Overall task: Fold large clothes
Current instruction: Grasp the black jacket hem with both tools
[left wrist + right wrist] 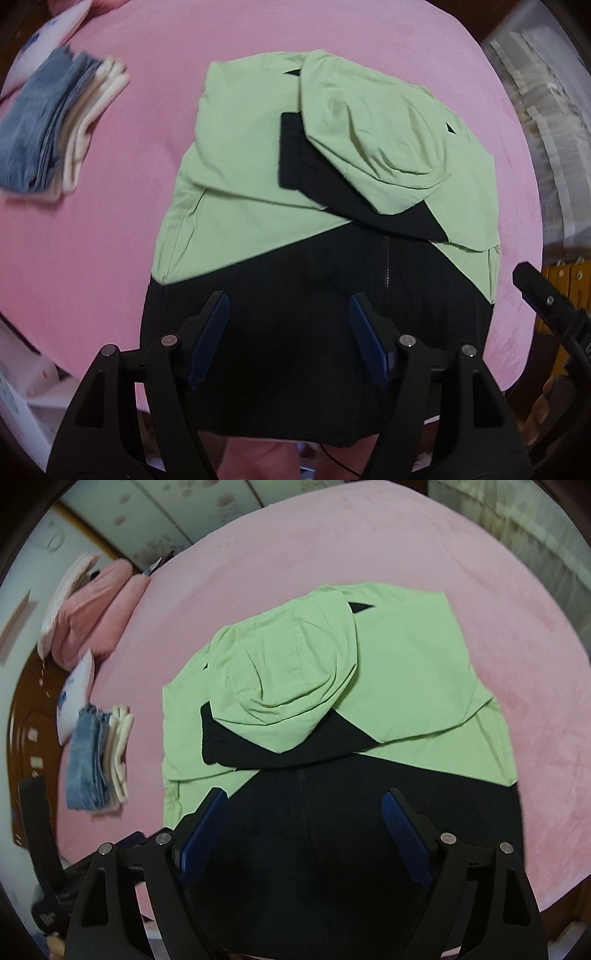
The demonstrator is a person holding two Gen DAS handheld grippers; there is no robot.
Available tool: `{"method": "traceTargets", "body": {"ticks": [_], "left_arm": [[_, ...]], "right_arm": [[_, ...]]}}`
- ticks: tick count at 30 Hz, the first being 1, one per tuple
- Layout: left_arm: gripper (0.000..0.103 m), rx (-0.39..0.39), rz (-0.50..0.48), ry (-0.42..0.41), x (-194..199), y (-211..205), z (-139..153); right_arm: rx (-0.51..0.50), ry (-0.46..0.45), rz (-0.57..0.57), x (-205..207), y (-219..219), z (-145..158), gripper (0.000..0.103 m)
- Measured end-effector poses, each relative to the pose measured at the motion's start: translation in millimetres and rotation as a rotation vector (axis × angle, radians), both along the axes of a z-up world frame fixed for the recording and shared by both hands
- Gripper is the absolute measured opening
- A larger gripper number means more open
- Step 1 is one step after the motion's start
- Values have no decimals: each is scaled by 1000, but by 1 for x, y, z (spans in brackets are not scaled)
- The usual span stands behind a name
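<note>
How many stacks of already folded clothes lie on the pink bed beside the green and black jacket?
1: the folded stack of blue denim and cream pieces, left of the jacket near the pillows. The number of pieces in it is unclear.

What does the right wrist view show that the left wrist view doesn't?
Only the right wrist view shows the pink pillows by the wooden headboard, and the wall panels behind. Only the left wrist view shows the clear storage bin beside the bed. Both show the green and black jacket folded on the pink bedspread, the stack of folded jeans, and open fingers holding nothing.
</note>
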State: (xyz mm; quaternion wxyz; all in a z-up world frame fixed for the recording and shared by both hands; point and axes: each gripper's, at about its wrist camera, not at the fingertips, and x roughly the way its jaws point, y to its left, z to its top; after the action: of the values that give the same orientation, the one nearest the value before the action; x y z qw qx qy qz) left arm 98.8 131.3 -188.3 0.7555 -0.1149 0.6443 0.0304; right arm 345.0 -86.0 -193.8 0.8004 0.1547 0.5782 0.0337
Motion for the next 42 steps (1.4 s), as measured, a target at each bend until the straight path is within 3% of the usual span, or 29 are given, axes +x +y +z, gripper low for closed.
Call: {"method": "traceTargets", "body": {"ticks": [3, 7, 15, 19, 22, 26, 28, 31, 35, 42], "left_arm": [[65, -46, 12, 4, -13, 4, 4], [66, -9, 8, -28, -36, -1, 12], [66, 31, -24, -42, -113, -17, 26], [66, -44, -9, -61, -158, -12, 27], [66, -53, 5, -77, -190, -2, 20], [66, -22, 6, -115, -217, 17, 3], [66, -16, 44, -145, -229, 34, -10], [66, -73, 111, -196, -245, 62, -31], [66, -174, 161, -228, -259, 98, -62], [66, -251, 241, -161, -270, 143, -105]], "right_arm": [[-45, -21, 38, -12, 5, 14, 87], [-51, -31, 75, -33, -25, 41, 87], [-7, -19, 98, -97, -25, 22, 87], [1, -49, 54, -147, -48, 11, 87], [-24, -42, 36, -189, -73, 0, 87], [23, -60, -39, -241, -118, -21, 87], [79, -112, -113, -268, -144, -37, 87], [143, -176, -220, -303, -187, -69, 90], [147, -139, -335, -335, -236, -116, 90], [241, -115, -590, -374, -307, -161, 90]]}}
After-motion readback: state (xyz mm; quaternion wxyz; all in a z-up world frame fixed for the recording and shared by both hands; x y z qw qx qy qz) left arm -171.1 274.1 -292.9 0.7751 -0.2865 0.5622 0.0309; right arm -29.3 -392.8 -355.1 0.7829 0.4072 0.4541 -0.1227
